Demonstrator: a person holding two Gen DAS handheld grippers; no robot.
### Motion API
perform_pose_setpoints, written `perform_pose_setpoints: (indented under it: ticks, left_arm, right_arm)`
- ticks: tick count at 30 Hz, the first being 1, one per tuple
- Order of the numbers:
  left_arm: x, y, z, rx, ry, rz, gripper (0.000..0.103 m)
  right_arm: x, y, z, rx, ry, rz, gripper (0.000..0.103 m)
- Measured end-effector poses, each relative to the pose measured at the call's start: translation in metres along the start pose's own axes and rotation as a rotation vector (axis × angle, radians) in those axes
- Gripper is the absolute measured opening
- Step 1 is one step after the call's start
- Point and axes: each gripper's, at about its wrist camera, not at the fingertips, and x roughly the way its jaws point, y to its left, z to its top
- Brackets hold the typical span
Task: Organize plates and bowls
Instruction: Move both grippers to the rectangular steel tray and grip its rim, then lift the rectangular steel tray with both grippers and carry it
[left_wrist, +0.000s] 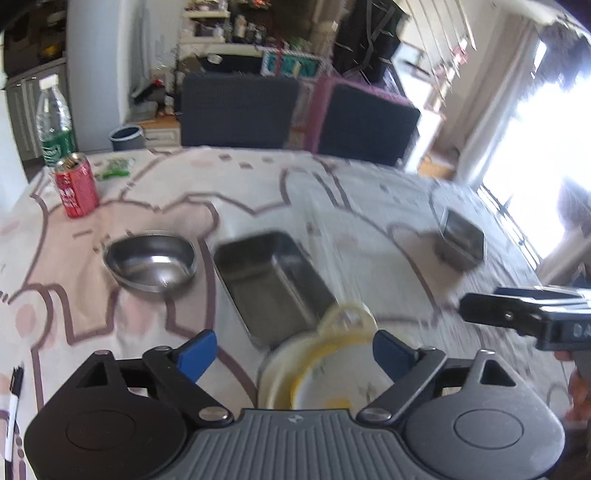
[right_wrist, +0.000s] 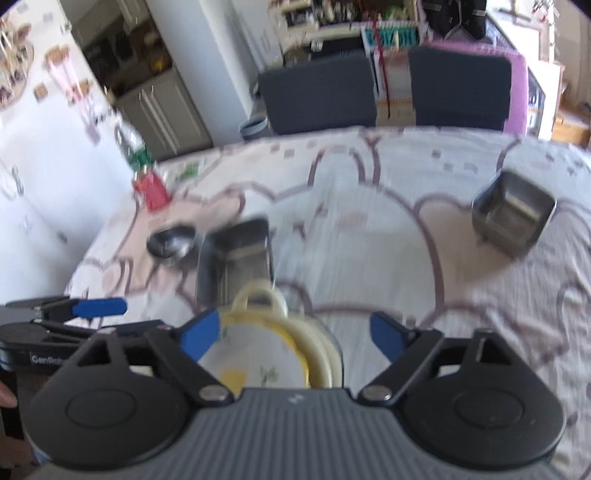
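Note:
A cream and yellow plastic dish stack with a loop handle lies on the table just ahead of my open left gripper, between its blue fingertips. It shows in the right wrist view too, between the fingers of my open right gripper. A long steel tray lies beyond it. A round steel bowl sits left of the tray. A small square steel container stands to the far right.
A red can and a green-labelled water bottle stand at the table's far left. Two dark chairs are behind the far edge. The right gripper shows in the left view, and the left gripper in the right view.

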Motion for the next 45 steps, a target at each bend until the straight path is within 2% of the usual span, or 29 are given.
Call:
perform_pose_setpoints:
  ticks: [4, 7, 10, 14, 18, 19, 21, 23, 24, 25, 26, 29, 31, 33, 35, 37, 43, 45]
  left_arm:
    - [0.016, 0.016, 0.019, -0.095, -0.023, 0.052, 0.092]
    - [0.035, 0.027, 0.030, -0.173, -0.010, 0.083, 0.092]
    - [0.054, 0.034, 0.036, -0.211, 0.021, 0.093, 0.092]
    - [0.074, 0.036, 0.041, -0.204, 0.037, 0.137, 0.092]
    - [0.087, 0.040, 0.042, -0.202, 0.057, 0.173, 0.092]
    - [0.089, 0.043, 0.042, -0.209, 0.063, 0.175, 0.092]
    - [0.093, 0.047, 0.042, -0.219, 0.073, 0.171, 0.088]
    - [0.098, 0.052, 0.041, -0.234, 0.099, 0.142, 0.074]
    - [0.101, 0.055, 0.041, -0.246, 0.118, 0.135, 0.063]
    - [0.105, 0.056, 0.041, -0.260, 0.134, 0.136, 0.055]
    - [0.108, 0.058, 0.040, -0.268, 0.149, 0.131, 0.052]
    - [0.114, 0.060, 0.038, -0.282, 0.174, 0.118, 0.047]
    - [0.116, 0.059, 0.038, -0.281, 0.179, 0.114, 0.042]
    - [0.118, 0.058, 0.038, -0.281, 0.186, 0.109, 0.039]
    - [0.122, 0.058, 0.038, -0.280, 0.196, 0.112, 0.034]
    - [0.125, 0.058, 0.036, -0.279, 0.207, 0.125, 0.020]
    - [0.128, 0.058, 0.035, -0.279, 0.222, 0.105, 0.005]
    - [0.127, 0.056, 0.036, -0.276, 0.206, 0.108, 0.005]
  right_arm:
    - [0.008, -0.005, 0.019, 0.006, -0.096, 0.046, 0.103]
    - [0.023, -0.006, 0.035, 0.013, -0.097, 0.105, 0.103]
    - [0.041, -0.002, 0.047, -0.017, -0.143, 0.083, 0.103]
    - [0.073, 0.004, 0.059, -0.059, -0.112, 0.039, 0.103]
    - [0.105, 0.010, 0.066, -0.081, -0.022, 0.010, 0.101]
    - [0.113, 0.011, 0.068, -0.086, -0.009, 0.000, 0.098]
    - [0.125, 0.014, 0.070, -0.091, 0.023, -0.010, 0.081]
    - [0.136, 0.014, 0.071, -0.084, 0.065, 0.002, 0.067]
    - [0.142, 0.015, 0.071, -0.082, 0.083, 0.012, 0.060]
    - [0.147, 0.015, 0.071, -0.078, 0.101, 0.020, 0.056]
    - [0.151, 0.016, 0.071, -0.076, 0.116, 0.022, 0.051]
    - [0.157, 0.020, 0.069, -0.080, 0.131, 0.023, 0.048]
    - [0.161, 0.023, 0.068, -0.096, 0.145, 0.029, 0.040]
    - [0.167, 0.027, 0.067, -0.109, 0.167, 0.030, 0.028]
    - [0.172, 0.030, 0.065, -0.123, 0.187, 0.031, 0.025]
    - [0.175, 0.032, 0.064, -0.133, 0.194, 0.028, 0.025]
    - [0.178, 0.033, 0.061, -0.148, 0.207, 0.040, 0.007]
    - [0.178, 0.035, 0.061, -0.158, 0.207, 0.042, 0.004]
